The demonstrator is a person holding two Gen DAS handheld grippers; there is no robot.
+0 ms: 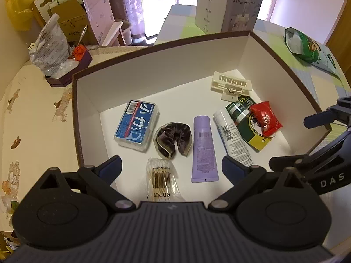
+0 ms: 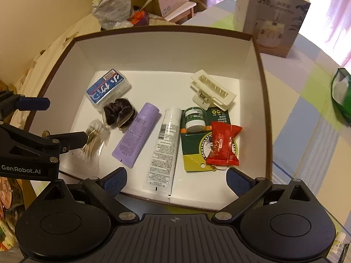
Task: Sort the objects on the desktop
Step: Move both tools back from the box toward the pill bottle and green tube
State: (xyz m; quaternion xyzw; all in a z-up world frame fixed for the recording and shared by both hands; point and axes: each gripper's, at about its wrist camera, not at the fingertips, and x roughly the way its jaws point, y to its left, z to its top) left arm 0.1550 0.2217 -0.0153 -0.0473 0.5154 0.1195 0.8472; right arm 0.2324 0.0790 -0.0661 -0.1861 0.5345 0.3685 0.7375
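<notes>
A brown-rimmed white box (image 1: 153, 72) (image 2: 166, 50) holds a blue floss case (image 1: 137, 128) (image 2: 107, 88), a dark scrunchie (image 1: 174, 137) (image 2: 118, 112), a purple tube (image 1: 204, 149) (image 2: 137, 134), a white tube (image 1: 232, 138) (image 2: 165, 146), a green jar on its card (image 1: 248, 120) (image 2: 194, 120), a red candy packet (image 1: 265, 118) (image 2: 223, 145), a cream hair clip (image 1: 232, 85) (image 2: 212, 89) and a cotton swab bag (image 1: 162, 180) (image 2: 94, 139). My left gripper (image 1: 171, 167) is open above the swab bag. My right gripper (image 2: 176, 180) is open over the box's near edge.
A white humidifier carton (image 1: 228, 8) (image 2: 272, 17) stands behind the box. A green bag (image 1: 307, 46) (image 2: 342, 92) lies at the right. Plastic bags and cardboard boxes (image 1: 65, 26) crowd the back left. The right gripper (image 1: 322, 142) shows at the left wrist view's right edge.
</notes>
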